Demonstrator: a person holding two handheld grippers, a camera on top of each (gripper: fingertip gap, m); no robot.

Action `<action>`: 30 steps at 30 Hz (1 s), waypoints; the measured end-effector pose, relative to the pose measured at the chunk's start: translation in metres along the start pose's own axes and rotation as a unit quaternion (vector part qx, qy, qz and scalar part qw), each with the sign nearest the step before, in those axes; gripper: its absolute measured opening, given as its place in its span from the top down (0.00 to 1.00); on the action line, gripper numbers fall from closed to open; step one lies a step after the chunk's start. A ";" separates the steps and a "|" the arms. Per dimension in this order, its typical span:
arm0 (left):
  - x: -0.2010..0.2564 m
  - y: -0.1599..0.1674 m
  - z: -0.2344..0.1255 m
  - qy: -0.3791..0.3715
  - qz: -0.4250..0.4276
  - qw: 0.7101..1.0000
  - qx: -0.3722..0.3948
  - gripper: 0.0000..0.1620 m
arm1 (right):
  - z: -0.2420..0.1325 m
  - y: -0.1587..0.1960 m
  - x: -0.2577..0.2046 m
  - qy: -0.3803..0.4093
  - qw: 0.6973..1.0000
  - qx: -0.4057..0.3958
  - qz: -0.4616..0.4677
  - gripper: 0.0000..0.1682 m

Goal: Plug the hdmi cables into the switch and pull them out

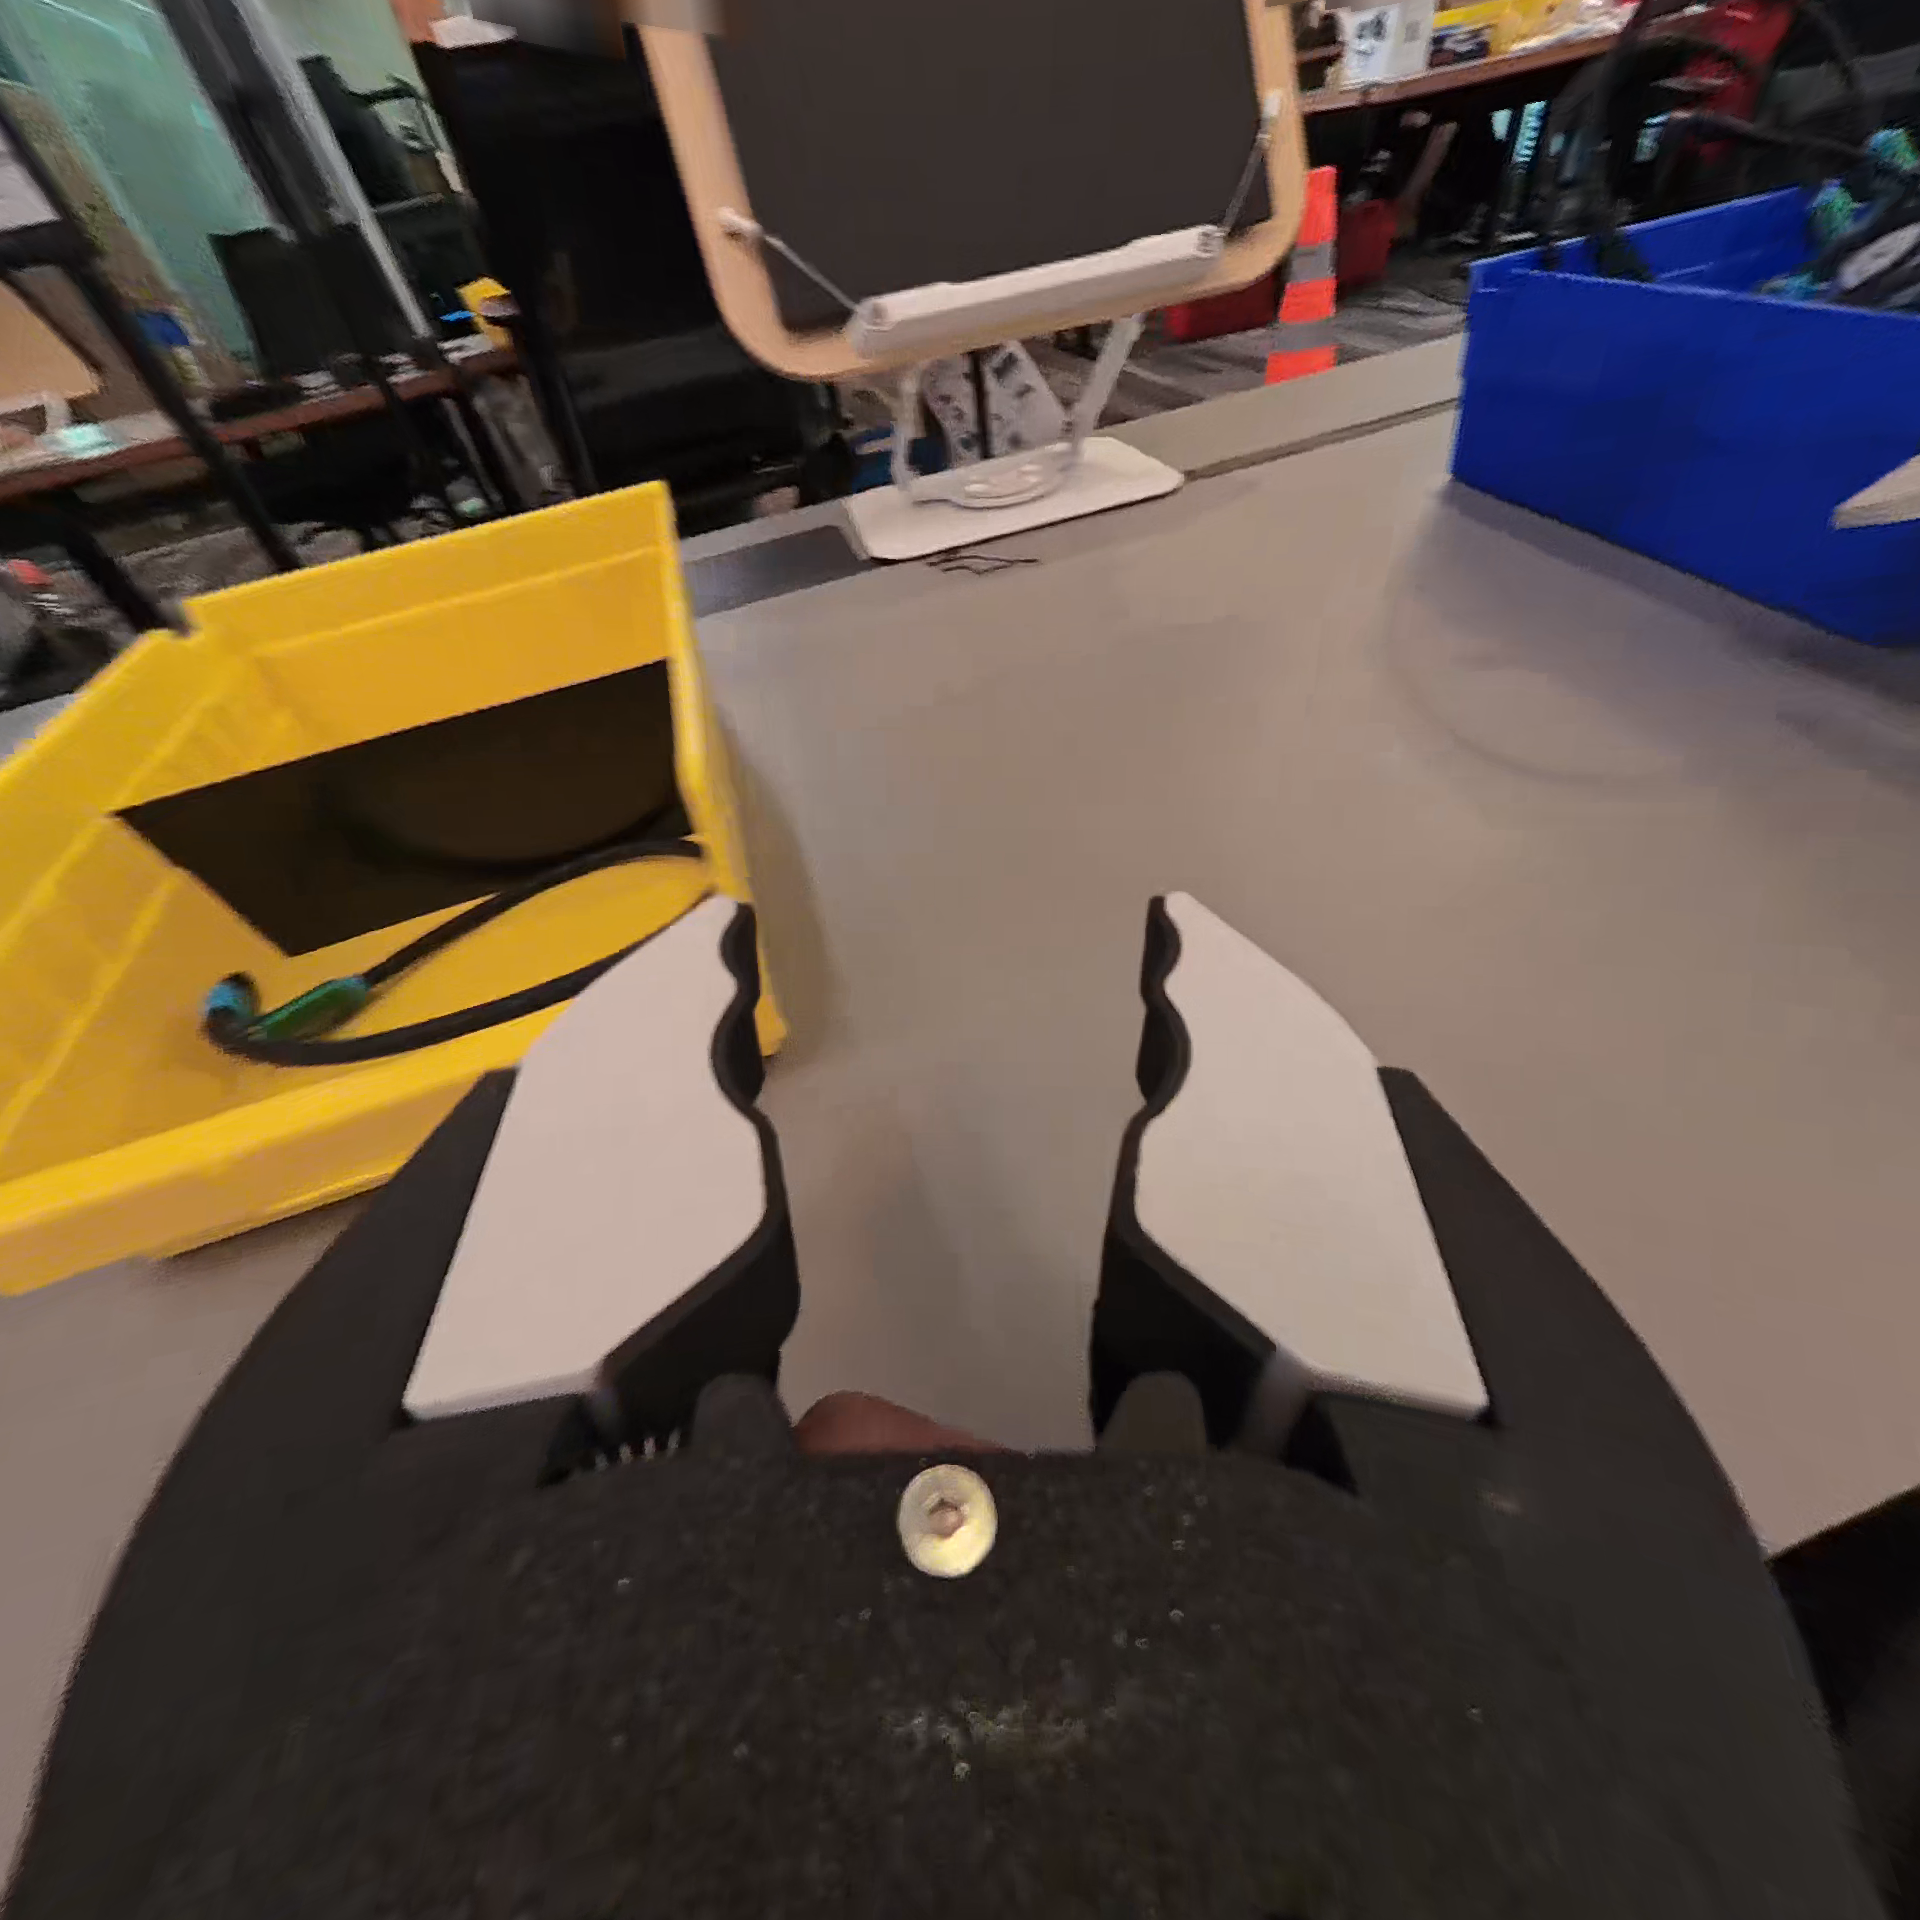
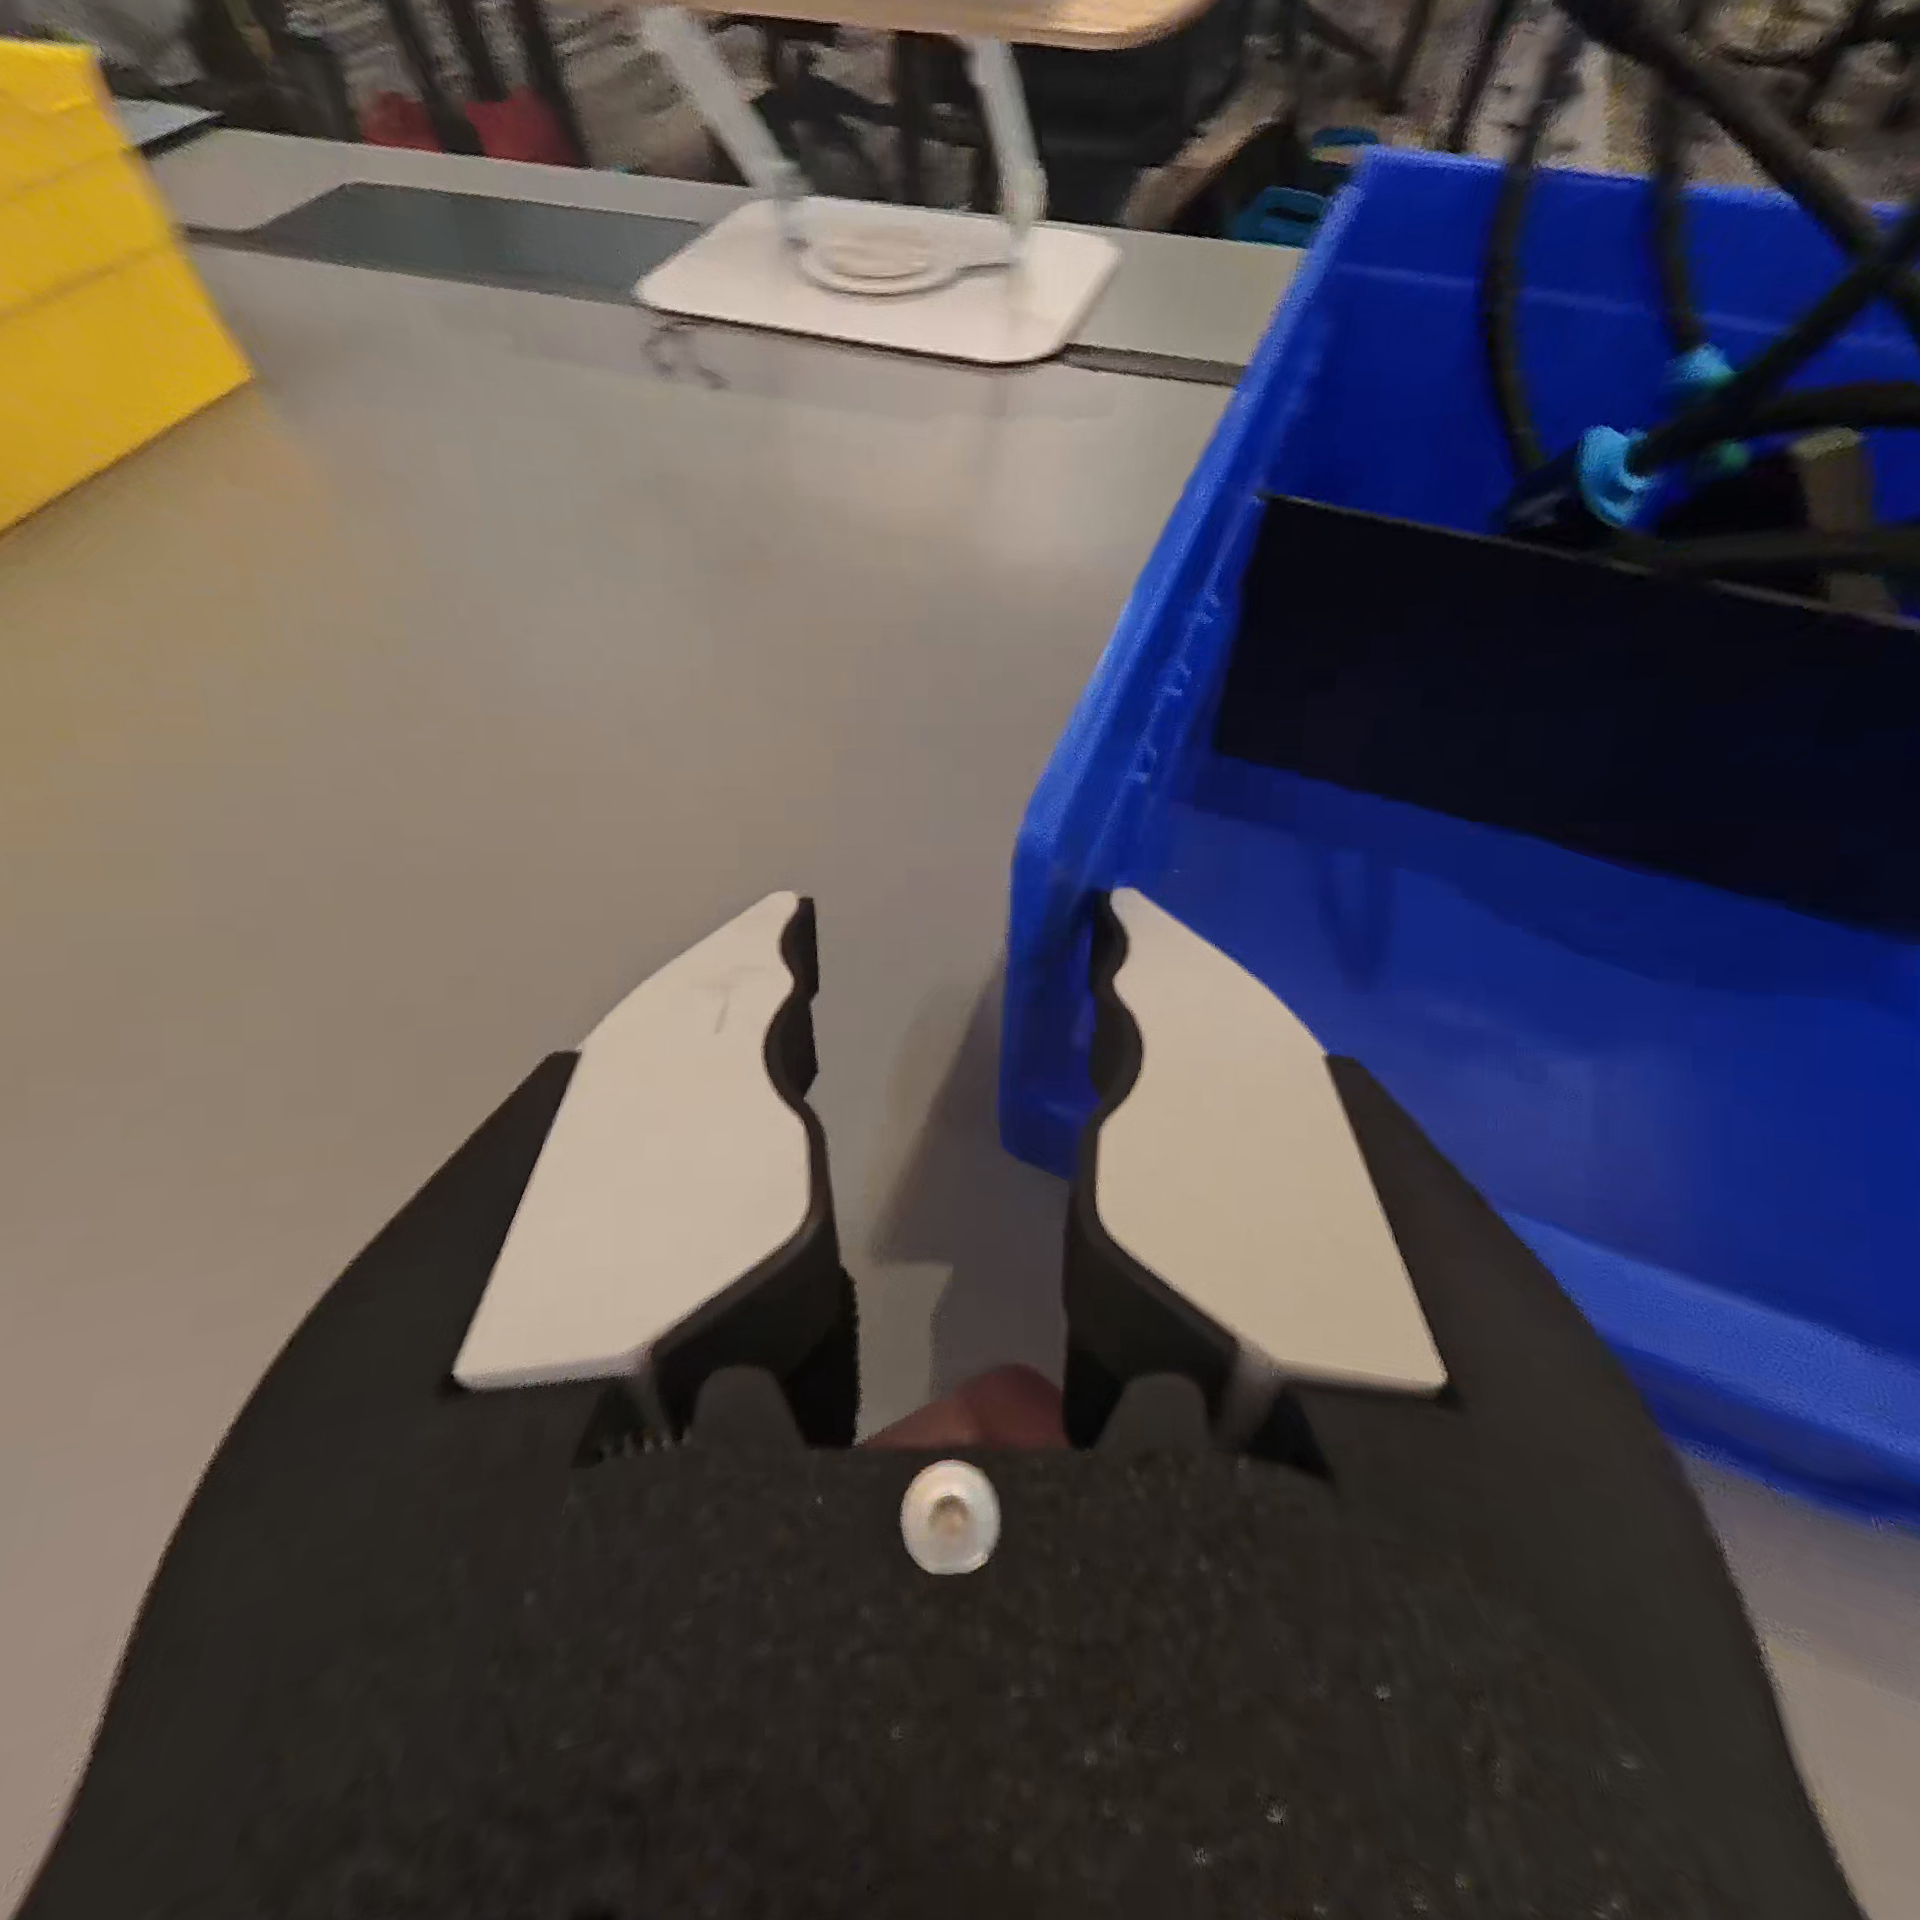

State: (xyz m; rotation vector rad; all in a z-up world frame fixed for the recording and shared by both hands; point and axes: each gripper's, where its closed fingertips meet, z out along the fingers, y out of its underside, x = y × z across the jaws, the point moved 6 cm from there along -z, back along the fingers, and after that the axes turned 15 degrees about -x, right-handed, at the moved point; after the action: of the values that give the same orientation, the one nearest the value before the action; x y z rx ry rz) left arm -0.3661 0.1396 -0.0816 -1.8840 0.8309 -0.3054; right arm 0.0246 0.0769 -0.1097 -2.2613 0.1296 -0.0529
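Note:
In the left wrist view my left gripper [image 1: 951,914] is open and empty above the grey table [image 1: 1195,779], just right of a yellow bin [image 1: 125,1122]. A black HDMI cable [image 1: 457,925] with a green and blue plug end [image 1: 301,1013] lies in that bin. In the right wrist view my right gripper [image 2: 956,914] is open and empty, at the near left corner of a blue bin [image 2: 1403,987]. Black cables with blue-ringed plugs [image 2: 1605,478] lie in the blue bin behind a black divider [image 2: 1558,707]. I cannot pick out the switch for certain.
A white stand with a flat base [image 1: 1013,494] holds a wood-framed dark panel [image 1: 987,156] at the table's far edge; its base shows in the right view [image 2: 883,286]. The blue bin [image 1: 1683,457] stands at the right, with the other gripper's fingertip [image 1: 1881,504] in front of it. The yellow bin [image 2: 94,291] is at the left.

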 end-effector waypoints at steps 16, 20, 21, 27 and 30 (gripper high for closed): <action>0.270 -0.119 0.171 0.151 0.020 0.987 -0.057 0.63 | -0.097 0.039 0.130 0.226 0.965 0.076 0.112 0.78; 0.284 -0.120 0.195 0.145 0.009 0.986 -0.083 0.66 | -0.076 0.045 0.147 0.194 0.969 0.038 0.149 0.76; 0.287 -0.121 0.197 0.154 0.007 0.985 -0.082 0.62 | -0.068 0.044 0.148 0.180 0.971 0.032 0.153 0.76; 0.282 -0.125 0.204 0.149 -0.025 0.984 -0.098 0.81 | -0.050 0.028 0.147 0.164 0.968 0.033 0.184 0.92; 0.268 -0.125 0.203 0.125 -0.022 0.987 -0.102 0.96 | -0.053 0.022 0.144 0.172 0.964 0.042 0.200 0.98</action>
State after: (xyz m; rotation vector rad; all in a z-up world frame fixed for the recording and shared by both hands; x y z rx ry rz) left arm -0.0078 0.1355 -0.1049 -2.0845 1.0212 -0.5075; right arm 0.1619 0.0062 -0.0935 -2.0825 0.7508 -0.2307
